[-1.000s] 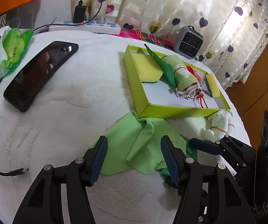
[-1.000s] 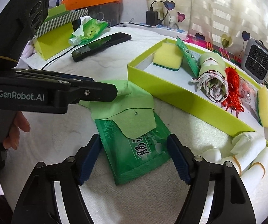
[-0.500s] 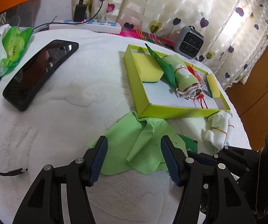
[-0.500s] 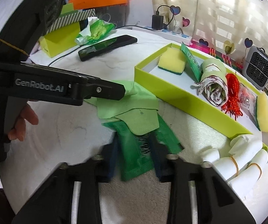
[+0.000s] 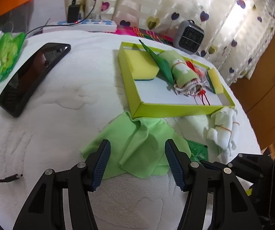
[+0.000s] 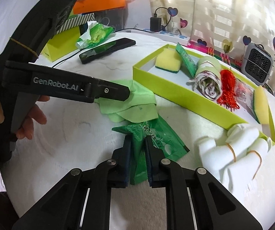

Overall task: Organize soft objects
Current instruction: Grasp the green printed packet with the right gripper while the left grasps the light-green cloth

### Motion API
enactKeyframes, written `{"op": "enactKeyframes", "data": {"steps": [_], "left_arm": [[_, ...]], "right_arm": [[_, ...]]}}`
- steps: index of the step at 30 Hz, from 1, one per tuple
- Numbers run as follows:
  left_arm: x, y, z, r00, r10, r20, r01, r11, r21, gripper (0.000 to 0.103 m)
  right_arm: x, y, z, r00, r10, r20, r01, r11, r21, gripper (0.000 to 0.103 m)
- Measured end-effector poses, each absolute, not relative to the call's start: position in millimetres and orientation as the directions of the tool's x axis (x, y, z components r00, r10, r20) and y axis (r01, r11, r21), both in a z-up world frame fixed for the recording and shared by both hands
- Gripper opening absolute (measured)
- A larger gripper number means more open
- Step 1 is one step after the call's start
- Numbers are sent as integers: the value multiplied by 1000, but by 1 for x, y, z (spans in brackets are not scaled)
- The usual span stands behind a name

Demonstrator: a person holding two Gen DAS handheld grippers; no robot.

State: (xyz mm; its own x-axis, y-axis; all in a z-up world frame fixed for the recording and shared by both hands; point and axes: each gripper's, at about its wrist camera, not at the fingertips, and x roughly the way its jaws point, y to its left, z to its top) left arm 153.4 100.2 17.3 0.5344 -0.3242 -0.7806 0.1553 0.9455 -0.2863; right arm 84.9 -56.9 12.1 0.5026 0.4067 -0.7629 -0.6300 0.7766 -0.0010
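My right gripper is shut on a dark green tissue packet, which crumples between the pads on the white cloth. A light green cloth lies rumpled in front of the lime-green tray, partly over the packet. My left gripper hangs open just above this cloth, one finger on either side of it. In the right wrist view the cloth lies under the left gripper's finger. The tray holds yellow sponges, a rolled cloth, another green packet and red tassels.
White rolled cloths with rubber bands lie by the tray's near corner. A black phone, a green tissue pack, a cable end, a power strip and a small grey fan surround the area. A hand holds the left gripper.
My right gripper has closed from wide open onto the dark green packet, squeezing it into a fold. The left gripper stays open over the light green cloth.
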Motion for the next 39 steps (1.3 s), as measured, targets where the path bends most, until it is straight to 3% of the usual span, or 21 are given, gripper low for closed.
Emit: {"op": "enactKeyframes", "data": {"steps": [21,22,24,27,33,39], "left_arm": [[167,70,11,564,-133,-815,152,987,-56,58],[167,69,11,567,-127,-814,152,987,-48,55],[166,69,12,576,-107,-810,149,989,-25,34],[166,71,12,577,-111,-809,152,988,-27,22],[164,73,13,591,-120,-798,141,989,-44,8],[162,75,14,594,-135,-793,136,988,-67,5]], "right_arm": [[69,-80,21,546,408,-732,-578,816,24,14],[70,-81,21,546,410,-731,-576,817,27,14],[70,-82,20,546,413,-729,-574,818,34,14],[69,-82,20,543,419,-728,-576,816,40,14],[69,-82,21,545,424,-723,-574,817,46,14],[69,-82,21,546,426,-721,-574,817,49,14]]}}
